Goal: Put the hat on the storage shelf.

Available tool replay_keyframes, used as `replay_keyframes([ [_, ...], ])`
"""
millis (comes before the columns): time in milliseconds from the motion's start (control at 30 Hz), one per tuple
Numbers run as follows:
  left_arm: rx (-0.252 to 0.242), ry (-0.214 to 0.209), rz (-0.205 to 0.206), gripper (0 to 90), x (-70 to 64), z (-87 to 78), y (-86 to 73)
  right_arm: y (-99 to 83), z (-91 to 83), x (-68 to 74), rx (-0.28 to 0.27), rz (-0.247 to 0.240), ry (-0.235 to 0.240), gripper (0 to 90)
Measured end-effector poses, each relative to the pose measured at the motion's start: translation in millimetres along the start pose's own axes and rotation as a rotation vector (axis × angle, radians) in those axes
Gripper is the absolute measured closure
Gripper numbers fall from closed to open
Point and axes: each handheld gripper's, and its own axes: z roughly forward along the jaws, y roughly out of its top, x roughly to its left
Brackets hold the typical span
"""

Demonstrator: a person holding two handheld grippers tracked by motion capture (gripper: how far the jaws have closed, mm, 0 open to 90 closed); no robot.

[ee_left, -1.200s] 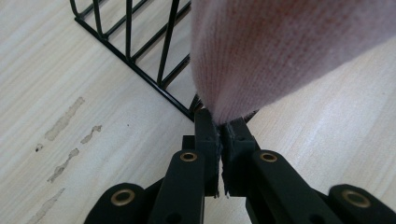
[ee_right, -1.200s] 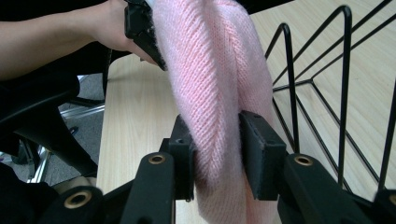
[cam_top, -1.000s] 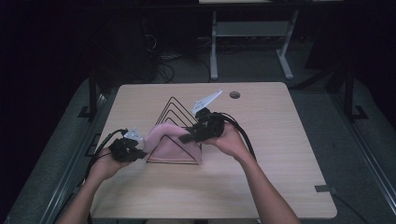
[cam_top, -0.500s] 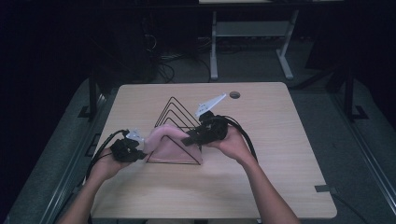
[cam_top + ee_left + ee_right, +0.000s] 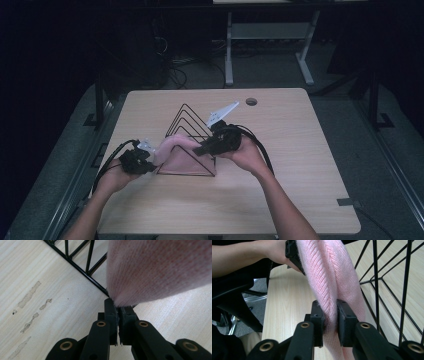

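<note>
A pink knitted cloth [image 5: 172, 150] hangs stretched between the two grippers, near the middle of the wooden worktop [image 5: 290, 150], draped at the near left side of a black wire rack [image 5: 192, 137] of triangular frames. The left gripper [image 5: 117, 308] has its jaws pressed together, pinching the cloth's left end just above the worktop. The right gripper [image 5: 329, 307] pinches a fold of the cloth between its jaws, close beside the rack's wires.
</note>
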Motion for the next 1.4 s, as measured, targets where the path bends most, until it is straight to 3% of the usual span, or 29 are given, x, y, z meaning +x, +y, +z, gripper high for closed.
replay_keyframes([
  [367,-0.036,-0.005,-0.016,80.8,1.4,-12.4,-5.5,-9.7,-9.1,0.1,-0.043,0.038,0.007,60.8],
  [433,-0.053,-0.009,-0.035,79.0,1.5,-14.6,-6.4,-11.4,-12.4,0.0,-0.037,0.052,0.007,59.0],
  [667,-0.056,-0.009,-0.035,74.7,4.3,-22.2,-8.7,-14.8,-24.0,-1.4,-0.026,0.059,-0.008,51.9],
  [1033,-0.076,-0.014,-0.039,66.5,3.4,-28.3,-9.4,-29.0,-46.0,-5.1,-0.047,0.092,-0.063,41.1],
  [1400,-0.107,-0.021,-0.061,54.3,2.0,-35.7,-15.3,-59.2,-75.2,-8.5,-0.054,0.159,-0.142,33.3],
])
